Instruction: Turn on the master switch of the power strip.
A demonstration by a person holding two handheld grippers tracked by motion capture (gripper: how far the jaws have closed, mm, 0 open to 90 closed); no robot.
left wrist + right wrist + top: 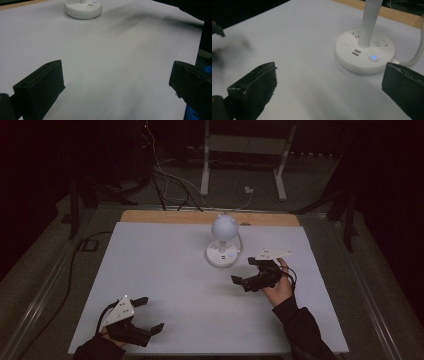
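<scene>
A white desk lamp stands at the back middle of the table, its round base (pixel 222 254) under a dome head (pixel 224 226). The right gripper view shows that base (pixel 364 53) close up, with sockets, a stem (pixel 369 22) and a lit blue button (pixel 374 57). My right gripper (pixel 244 271) hovers just right of the base, open, with nothing between its fingers (pixel 257 85). My left gripper (pixel 152 313) rests near the front left edge, open and empty, its jaws wide apart over the bare sheet (pixel 117 82). Far ahead of it sits the lamp base (pixel 83 8).
A white sheet (pixel 165 270) covers the table, with a wooden strip (pixel 165 216) along the far edge. The lamp's white cable (pixel 414 58) runs off behind the base. Dark cables and a metal stand (pixel 205 165) lie on the floor beyond the table.
</scene>
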